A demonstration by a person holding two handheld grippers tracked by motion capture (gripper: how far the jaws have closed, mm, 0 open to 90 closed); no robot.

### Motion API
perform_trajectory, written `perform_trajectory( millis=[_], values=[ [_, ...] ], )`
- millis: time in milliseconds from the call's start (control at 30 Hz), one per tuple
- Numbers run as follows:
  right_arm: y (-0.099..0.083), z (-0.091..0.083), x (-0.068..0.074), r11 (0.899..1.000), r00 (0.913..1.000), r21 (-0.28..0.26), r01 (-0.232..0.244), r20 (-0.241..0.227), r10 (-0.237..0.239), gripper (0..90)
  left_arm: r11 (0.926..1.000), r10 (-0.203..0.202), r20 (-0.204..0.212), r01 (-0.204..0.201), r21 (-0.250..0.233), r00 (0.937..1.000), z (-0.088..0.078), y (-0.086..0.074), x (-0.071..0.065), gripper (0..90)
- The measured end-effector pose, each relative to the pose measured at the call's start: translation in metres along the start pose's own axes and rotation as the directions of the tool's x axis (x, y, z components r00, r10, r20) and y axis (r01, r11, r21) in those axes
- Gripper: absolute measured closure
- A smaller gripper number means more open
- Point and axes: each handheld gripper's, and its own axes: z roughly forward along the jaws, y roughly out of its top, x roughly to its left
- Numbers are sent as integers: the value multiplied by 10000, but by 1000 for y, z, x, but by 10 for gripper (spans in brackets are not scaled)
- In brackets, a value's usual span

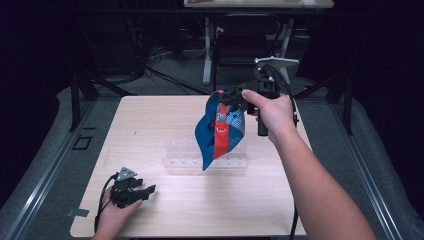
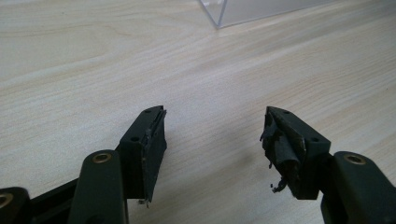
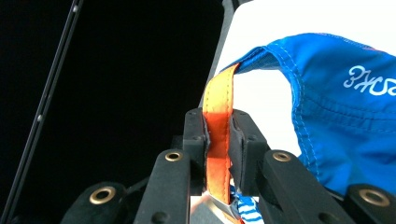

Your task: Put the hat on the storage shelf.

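A blue cloth bag with an orange strap hangs in the air above the middle of the table, over a clear plastic rack. My right gripper holds it from the top right, shut on the orange strap, which runs up between the pads to the blue fabric. My left gripper rests near the table's front left corner, open, nothing between its fingers. Its view looks along the pale wood table toward a corner of the clear rack.
The wooden table stands on a grey floor with metal rails at both sides. Dark stands, cables and another table's legs sit behind the far edge.
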Motion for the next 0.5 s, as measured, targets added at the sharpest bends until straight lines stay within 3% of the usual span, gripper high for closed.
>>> perform_trajectory(
  millis=[300, 500],
  values=[
    [7, -4, -15, 9986, 9979, -366, -372, 519, 391, 780, 10000, 2, 11, -2, -2, 10000, 0, 0, 0, 392],
    [5, -4, -19, 9974, 9969, -497, -513, 563, 541, 780, 10000, 15, -7, -15, 20, 10000, 1, 0, 0, 392]
  ],
)
